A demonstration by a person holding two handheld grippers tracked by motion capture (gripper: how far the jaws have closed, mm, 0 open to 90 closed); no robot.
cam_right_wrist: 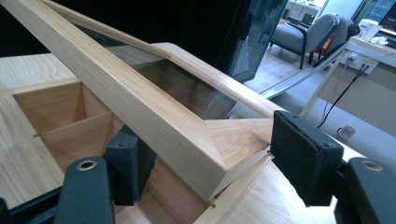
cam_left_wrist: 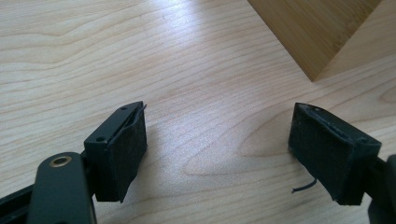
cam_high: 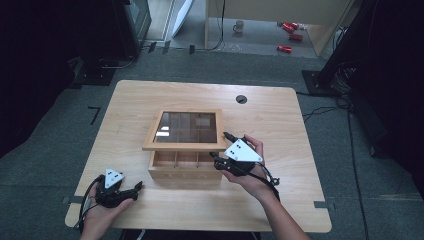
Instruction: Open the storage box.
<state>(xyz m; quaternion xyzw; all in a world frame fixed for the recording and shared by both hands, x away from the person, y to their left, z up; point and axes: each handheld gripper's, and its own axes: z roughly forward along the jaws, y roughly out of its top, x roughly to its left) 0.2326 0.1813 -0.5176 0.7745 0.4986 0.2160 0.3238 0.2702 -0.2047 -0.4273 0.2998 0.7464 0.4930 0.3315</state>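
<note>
A: What did you make of the lid point(cam_high: 185, 129) as a thing to handle?

B: It was a wooden frame around a glass pane, hinged at the far side of the box point(cam_high: 185, 167) and raised at the near edge. I judged it light but stiff, and fragile in the middle. The glass looked slick and would take no pinch, so the frame was the place to hold.

A: Where on the frame?

B: The front right corner. In the right gripper view that corner point(cam_right_wrist: 205, 158) sat between the jaws of the right hand-held gripper point(cam_high: 222, 146), one pad under the frame inside the box, the other beside the corner's outer end. Whether the pads pressed on the wood I could not tell; they straddled the corner closely.

A: And the box itself?

B: It stood near the middle of the desk point(cam_high: 280, 190), its divided compartments showing under the lifted lid. I judged the smooth wood apt to slide on the desktop if the lid was pushed sideways rather than swung on its hinge.

A: Was anything steadying it?

B: No. The left hand-held gripper point(cam_high: 131, 189) rested on the desk to the left of the box and nearer the person, well apart from it, jaws spread with nothing between them. In the left gripper view a corner of the box point(cam_left_wrist: 317, 32) lay beyond the pads.
</note>
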